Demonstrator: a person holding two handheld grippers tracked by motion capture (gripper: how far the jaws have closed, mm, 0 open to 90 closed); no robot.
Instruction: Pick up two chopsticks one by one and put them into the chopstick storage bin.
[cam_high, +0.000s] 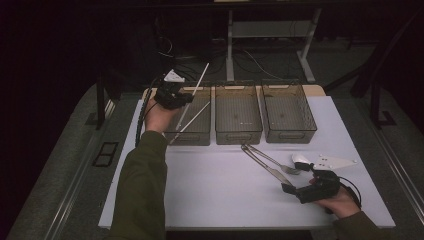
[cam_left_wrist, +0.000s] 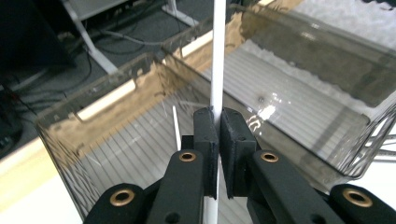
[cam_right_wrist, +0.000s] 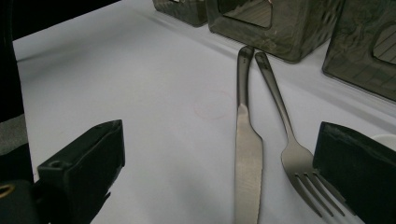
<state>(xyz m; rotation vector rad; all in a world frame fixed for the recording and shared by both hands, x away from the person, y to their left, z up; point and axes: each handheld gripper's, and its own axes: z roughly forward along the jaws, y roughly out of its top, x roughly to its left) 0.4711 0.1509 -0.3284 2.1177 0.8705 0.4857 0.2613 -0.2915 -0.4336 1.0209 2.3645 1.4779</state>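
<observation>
Your left gripper (cam_high: 186, 97) clamps white stick (cam_left_wrist: 217, 56), jaws tight on it, over left bin (cam_high: 192, 136). Stick stands upright above bin; second white stick (cam_high: 191, 119) lies inside. Your right gripper (cam_high: 292, 190) rests on table (cam_high: 210, 190), jaws wide, nothing held. Knife (cam_right_wrist: 247, 154), fork (cam_right_wrist: 292, 154) lie side by side between jaws.

A dim room with a dark far wall. The work table (cam_high: 90, 165) has a grey surround and a white mat (cam_high: 225, 195) on top. Beyond it stands a desk frame with pale legs (cam_high: 230, 45), and loose cables (cam_high: 260, 62) trail across the grey floor (cam_high: 50, 130). A dark stand (cam_high: 375, 100) rises at right.
</observation>
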